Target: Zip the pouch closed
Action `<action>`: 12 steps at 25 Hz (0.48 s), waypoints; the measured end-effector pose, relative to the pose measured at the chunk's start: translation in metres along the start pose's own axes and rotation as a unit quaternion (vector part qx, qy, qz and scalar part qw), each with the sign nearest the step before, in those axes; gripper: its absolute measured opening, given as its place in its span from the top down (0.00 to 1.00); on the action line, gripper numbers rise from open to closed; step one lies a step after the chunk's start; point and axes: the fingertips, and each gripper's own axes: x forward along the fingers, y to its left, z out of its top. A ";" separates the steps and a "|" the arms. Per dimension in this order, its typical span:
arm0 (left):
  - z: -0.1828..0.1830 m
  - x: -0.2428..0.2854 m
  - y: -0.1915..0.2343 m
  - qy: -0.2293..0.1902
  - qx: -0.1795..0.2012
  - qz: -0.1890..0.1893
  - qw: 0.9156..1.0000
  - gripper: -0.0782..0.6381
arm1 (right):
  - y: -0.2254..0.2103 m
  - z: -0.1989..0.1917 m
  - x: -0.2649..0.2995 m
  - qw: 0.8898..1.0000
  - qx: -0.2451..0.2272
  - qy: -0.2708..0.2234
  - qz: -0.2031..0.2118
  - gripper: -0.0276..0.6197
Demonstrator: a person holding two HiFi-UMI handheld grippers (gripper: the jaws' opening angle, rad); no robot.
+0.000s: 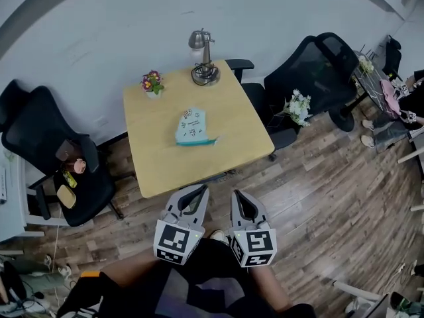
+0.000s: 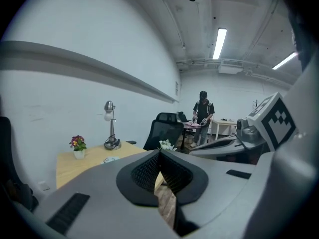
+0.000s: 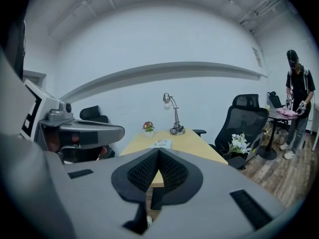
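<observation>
Office room, white wall, wood floor [image 1: 318, 197]; one square table [image 1: 159, 164] in the upper centre of the head view, black chairs to its left [image 1: 46, 144] and right [image 1: 311, 65]. On the table: lamp [image 1: 204, 65] at the far edge, flower pot [image 1: 152, 83] at the far left corner, pouch [image 1: 192, 128] lying flat near the middle, teal and white. I cannot tell from here whether its zip is open, nor where the puller sits; it shows too small. Left gripper [image 1: 199, 189] and right gripper [image 1: 238, 194]: side by side at the bottom centre of the head view, over the floor just short of the table's near edge, well apart from the pouch. Each gripper view shows its jaws pressed tip to tip with nothing between them, so I hold both clenched and empty. Task status, by my reading: not begun. Nothing touches the pouch. Left to do: reach in, steady the pouch with one gripper, take the puller with the other, run the zip along.
</observation>
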 end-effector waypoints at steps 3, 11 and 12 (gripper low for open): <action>0.006 0.013 0.016 -0.003 -0.002 -0.009 1.000 0.88 | -0.004 0.006 0.021 1.000 -0.008 0.013 -0.007 0.93; 0.012 0.045 0.081 -0.009 -0.022 -0.014 1.000 0.88 | 0.002 0.022 0.082 0.998 -0.038 0.051 -0.016 0.93; 0.014 0.048 0.087 -0.012 -0.023 -0.016 1.000 0.88 | 0.003 0.025 0.088 0.997 -0.043 0.055 -0.018 0.93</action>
